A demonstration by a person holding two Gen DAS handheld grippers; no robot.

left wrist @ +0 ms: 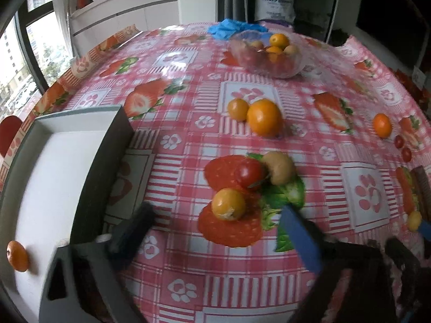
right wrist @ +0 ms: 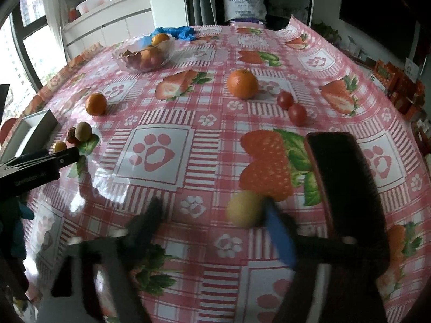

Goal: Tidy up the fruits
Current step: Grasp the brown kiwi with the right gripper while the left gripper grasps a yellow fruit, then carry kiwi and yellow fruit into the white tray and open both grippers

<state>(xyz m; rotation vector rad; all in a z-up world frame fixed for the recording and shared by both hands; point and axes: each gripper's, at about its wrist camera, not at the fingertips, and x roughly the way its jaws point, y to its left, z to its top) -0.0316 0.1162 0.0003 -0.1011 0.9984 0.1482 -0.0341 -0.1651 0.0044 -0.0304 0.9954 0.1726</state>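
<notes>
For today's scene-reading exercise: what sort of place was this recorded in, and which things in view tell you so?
Most likely a home kitchen or dining area. A table wears a strawberry-print oilcloth, a glass bowl of fruit stands on it, and white cabinets with a basin on top run beside a large window.

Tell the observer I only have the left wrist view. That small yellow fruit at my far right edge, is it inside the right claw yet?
Observer: It lies between the fingers of the right claw. The yellow fruit sits against the blue finger, while the black finger stands clear of it, so it is not gripped.
Operator: What is on the far side of that claw?
Observer: A long dark box rests on the tablecloth just right of the blue finger. I cannot see inside it from here.
</notes>
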